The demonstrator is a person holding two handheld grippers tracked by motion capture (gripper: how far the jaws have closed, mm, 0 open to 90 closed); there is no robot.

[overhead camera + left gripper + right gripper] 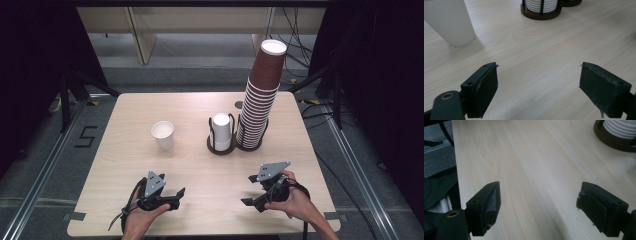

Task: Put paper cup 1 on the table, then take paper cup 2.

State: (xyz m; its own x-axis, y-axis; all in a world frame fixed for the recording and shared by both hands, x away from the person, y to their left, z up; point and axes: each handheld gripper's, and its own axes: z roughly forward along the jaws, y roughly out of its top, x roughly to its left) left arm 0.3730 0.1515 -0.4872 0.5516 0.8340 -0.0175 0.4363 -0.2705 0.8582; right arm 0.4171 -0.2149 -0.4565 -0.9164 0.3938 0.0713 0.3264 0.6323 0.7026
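one white cup (163, 134) out of the holder and standing alone on the table (150, 175), left of the white stack in its holder (221, 133), tall brown stack (260, 100) just right of that. upright, mouth up, long axis vertical. left gripper (177, 192) and right gripper (246, 190) near the front edge, jaws apart, grasping nothing. probably more cups left to pull.

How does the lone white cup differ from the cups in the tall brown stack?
The lone white cup is white outside and stands mouth up by itself on the table; the tall brown stack is brown outside, nested many high, bottoms up and leaning, in a dark round holder. Both look like paper cups.
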